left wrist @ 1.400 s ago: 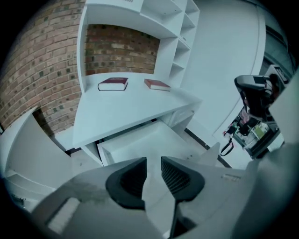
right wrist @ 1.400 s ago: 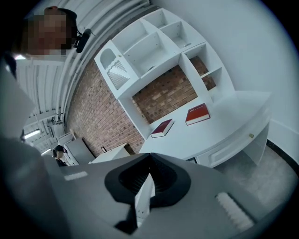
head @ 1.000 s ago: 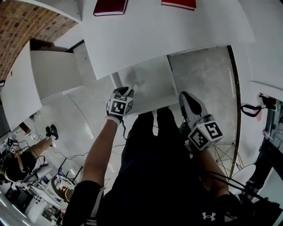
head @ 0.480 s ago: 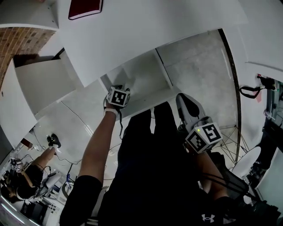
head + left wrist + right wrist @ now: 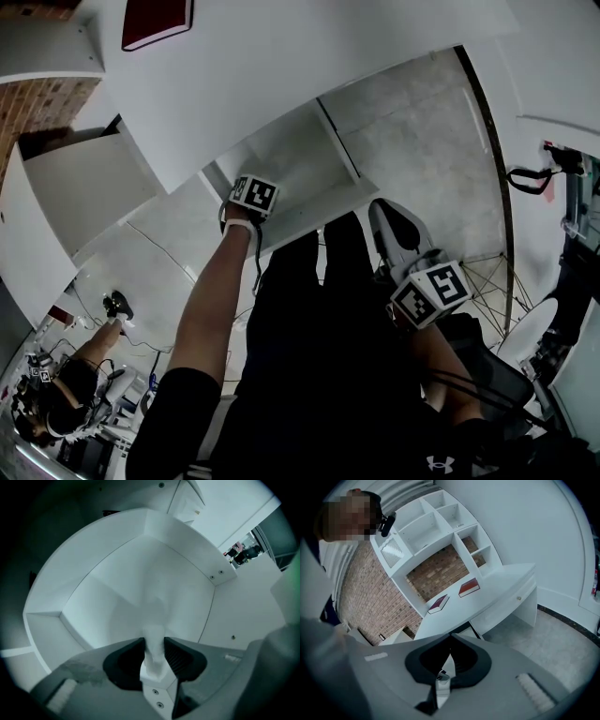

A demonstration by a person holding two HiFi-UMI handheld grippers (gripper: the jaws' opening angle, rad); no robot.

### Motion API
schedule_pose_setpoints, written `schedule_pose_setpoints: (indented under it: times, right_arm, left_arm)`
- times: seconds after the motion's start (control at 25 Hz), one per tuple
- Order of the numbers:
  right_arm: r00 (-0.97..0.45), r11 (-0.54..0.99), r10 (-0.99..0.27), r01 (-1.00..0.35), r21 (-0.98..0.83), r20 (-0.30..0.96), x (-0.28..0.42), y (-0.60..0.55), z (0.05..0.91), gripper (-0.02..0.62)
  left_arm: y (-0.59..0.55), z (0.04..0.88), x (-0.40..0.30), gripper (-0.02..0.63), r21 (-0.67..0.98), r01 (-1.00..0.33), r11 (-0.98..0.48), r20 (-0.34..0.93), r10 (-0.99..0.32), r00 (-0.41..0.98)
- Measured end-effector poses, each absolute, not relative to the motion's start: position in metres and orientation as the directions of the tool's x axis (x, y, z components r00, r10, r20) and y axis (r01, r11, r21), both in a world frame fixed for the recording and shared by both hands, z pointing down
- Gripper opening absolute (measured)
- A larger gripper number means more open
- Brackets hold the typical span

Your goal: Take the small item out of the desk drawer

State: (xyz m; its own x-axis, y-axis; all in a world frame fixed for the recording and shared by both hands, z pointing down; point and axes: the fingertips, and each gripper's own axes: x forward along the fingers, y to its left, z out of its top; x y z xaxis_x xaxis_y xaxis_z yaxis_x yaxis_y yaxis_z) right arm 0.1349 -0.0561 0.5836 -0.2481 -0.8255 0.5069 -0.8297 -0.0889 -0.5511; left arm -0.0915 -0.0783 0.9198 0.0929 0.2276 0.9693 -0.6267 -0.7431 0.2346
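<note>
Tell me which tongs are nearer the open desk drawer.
Left. The left tongs are over the drawer's inside, shut on a small white item; the right tongs, shut, hang outside it, by the person's legs.

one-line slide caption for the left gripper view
Left gripper clamps a small white item over the open white desk drawer.

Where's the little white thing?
In the left gripper view, the little white thing sits between the left gripper's fingers, above the open white drawer.
</note>
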Motion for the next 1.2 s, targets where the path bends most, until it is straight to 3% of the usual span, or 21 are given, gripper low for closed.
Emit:
schedule_pose_setpoints:
  times: [0.24,0.48,0.68,1.2]
  right_arm:
    - [-0.262,-0.076,-0.82,-0.831,-0.551,0.508,0.136,-0.057,0.584,0.003]
    - [-0.298,-0.027,-0.819,-0.834,-0.551,0.491,0.127,-0.065,0.577,0.003]
    - [-0.329,0.025,-0.822,-0.836,-0.549,0.465,0.122,-0.072,0.562,0.003]
    - [-0.395,0.161,-0.837,-0.839,-0.52,0.379,0.105,-0.079,0.514,0.003]
  left_arm:
    - [-0.084,0.903,-0.078,0.138,0.265,-0.646,-0.716,0.964,0.196,0.178]
    - [-0.117,0.856,-0.066,0.138,0.211,-0.646,-0.734,0.957,0.021,0.288]
    - [-0.117,0.82,-0.061,0.138,0.25,-0.659,-0.71,0.92,-0.038,0.391]
    - [-0.137,0.714,-0.074,0.138,0.194,-0.725,-0.661,0.824,-0.291,0.486]
